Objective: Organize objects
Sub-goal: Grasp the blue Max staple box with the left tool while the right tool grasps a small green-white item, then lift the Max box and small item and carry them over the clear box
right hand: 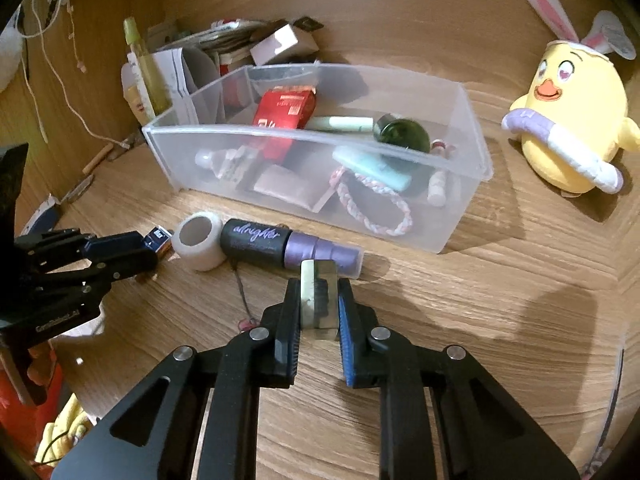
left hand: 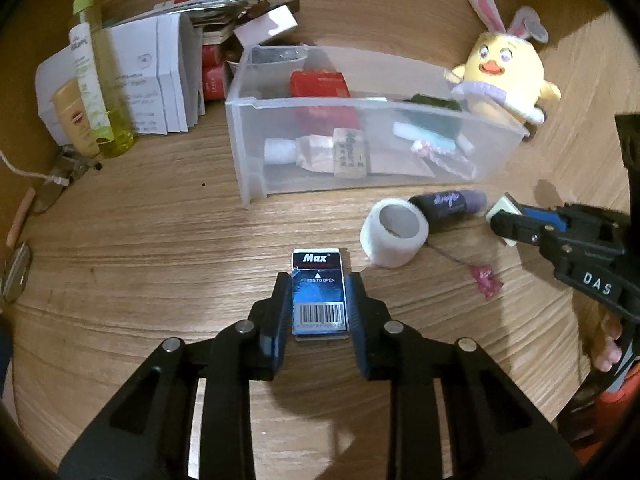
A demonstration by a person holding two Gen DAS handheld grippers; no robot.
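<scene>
On the wooden surface [left hand: 160,240], far left, a yellow spray bottle [left hand: 94,76] stands by a stack of papers [left hand: 160,76]. Left gripper [left hand: 319,296] is clamped on a small blue Max box [left hand: 318,280] lying flat. Behind it sits a clear plastic bin [left hand: 360,140] holding a red box [left hand: 320,84], a tube [left hand: 304,152] and other small items. Right of the Max box: white tape roll [left hand: 394,232], touching a black-and-purple tube [left hand: 448,204]. Right gripper [right hand: 319,304] is clamped on a small pale block [right hand: 318,300], just in front of the purple tube. Far right, a yellow plush chick [left hand: 504,76] stands beside the bin.
</scene>
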